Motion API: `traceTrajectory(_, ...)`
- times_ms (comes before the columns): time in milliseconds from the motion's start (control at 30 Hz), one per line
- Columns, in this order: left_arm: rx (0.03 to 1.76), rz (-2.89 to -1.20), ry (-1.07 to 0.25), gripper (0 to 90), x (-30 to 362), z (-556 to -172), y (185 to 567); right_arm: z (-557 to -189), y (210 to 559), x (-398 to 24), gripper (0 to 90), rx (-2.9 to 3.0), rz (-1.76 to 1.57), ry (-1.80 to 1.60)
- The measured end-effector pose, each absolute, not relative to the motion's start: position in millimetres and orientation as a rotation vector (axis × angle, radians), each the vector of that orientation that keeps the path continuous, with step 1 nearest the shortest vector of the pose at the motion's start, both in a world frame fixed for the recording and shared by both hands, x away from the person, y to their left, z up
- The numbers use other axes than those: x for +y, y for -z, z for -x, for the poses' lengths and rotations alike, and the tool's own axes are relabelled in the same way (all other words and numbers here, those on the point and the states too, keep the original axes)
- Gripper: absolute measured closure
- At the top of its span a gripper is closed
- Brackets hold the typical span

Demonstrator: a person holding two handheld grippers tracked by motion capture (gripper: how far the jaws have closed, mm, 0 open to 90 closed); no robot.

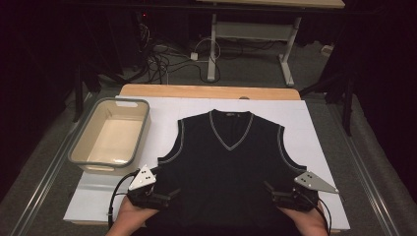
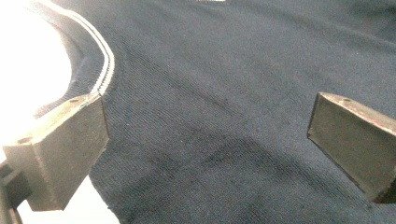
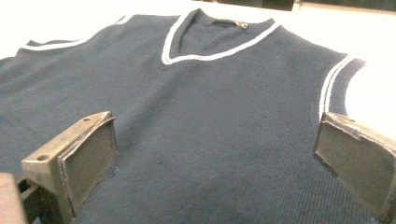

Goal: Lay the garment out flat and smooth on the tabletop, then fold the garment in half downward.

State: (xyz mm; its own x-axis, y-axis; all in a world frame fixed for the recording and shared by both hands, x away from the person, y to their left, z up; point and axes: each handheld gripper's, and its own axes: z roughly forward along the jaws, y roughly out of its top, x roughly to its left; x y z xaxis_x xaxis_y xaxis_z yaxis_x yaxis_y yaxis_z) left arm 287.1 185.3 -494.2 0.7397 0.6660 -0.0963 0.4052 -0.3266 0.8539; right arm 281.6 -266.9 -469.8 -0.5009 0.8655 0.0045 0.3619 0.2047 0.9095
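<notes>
Dark navy knitted sleeveless vest [image 1: 228,162] lies flat, unfolded; my left gripper [image 1: 169,195] and right gripper [image 1: 271,192], both gaping, flank its near-edge hem; folding remains.

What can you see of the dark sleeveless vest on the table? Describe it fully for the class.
The vest is dark navy knit, sleeveless, with a V-neck and pale striped trim around neck and armholes. It lies flat, front up, on the white table cover, neck pointing away from the person, hem toward them. A small label shows inside the collar. The left hand-held gripper and right hand-held gripper sit at its lower sides, jaws open over the fabric; whether they touch it cannot be told.
</notes>
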Motion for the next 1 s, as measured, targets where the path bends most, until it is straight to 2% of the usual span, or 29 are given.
traceTrajectory(200,0.801,-1.997,-0.381,0.0,181,-285,494,-300,474,-270,0.1,1.973,-1.167,-1.211)
traceTrajectory(700,0.823,-1.985,-0.348,0.0,183,-288,494,-344,464,-286,0.3,1.949,-1.23,-1.149)
traceTrajectory(1000,0.829,-1.982,-0.34,0.0,183,-288,494,-379,463,-291,5.8,1.954,-1.283,-1.09)
